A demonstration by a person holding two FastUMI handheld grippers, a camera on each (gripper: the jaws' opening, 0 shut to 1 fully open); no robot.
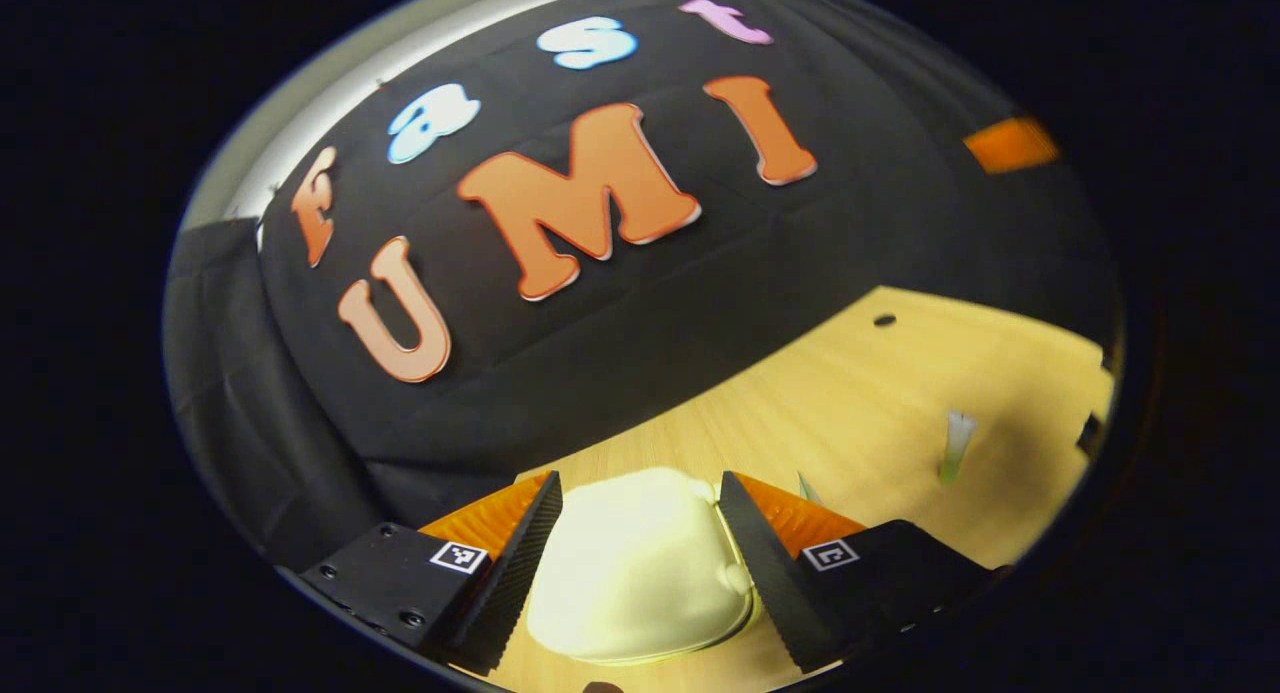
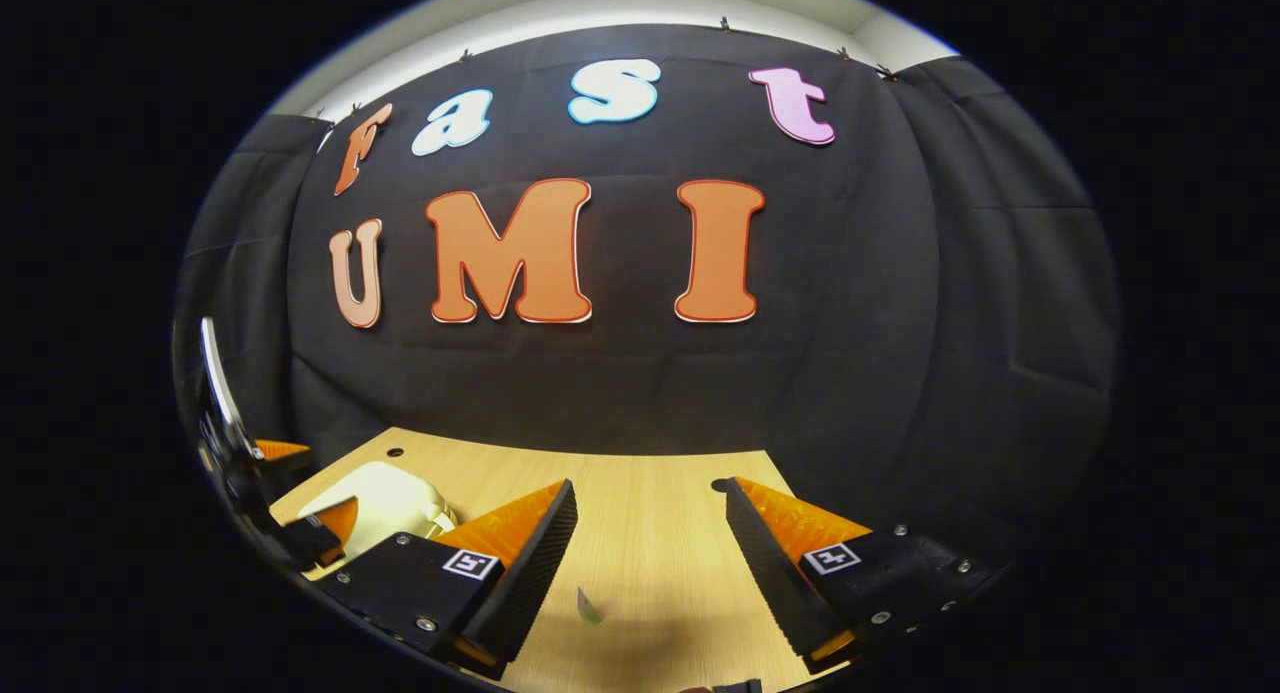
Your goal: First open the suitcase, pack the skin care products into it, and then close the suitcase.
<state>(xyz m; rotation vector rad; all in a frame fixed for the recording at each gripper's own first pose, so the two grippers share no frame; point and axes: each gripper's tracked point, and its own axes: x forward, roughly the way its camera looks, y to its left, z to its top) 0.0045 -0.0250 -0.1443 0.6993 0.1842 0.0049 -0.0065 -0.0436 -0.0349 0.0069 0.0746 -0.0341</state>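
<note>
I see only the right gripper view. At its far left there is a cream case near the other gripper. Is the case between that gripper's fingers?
Observer: Yes. In the left gripper view the suitcase lies between the fingers of the left gripper, whose jaws stand open on either side.
Operator: Is the lid open?
Observer: No, it looks shut; the seam along its side is closed.
Operator: Are any products near it?
Observer: A slim tube stands upright on the table, to the right of the suitcase in that view.
</note>
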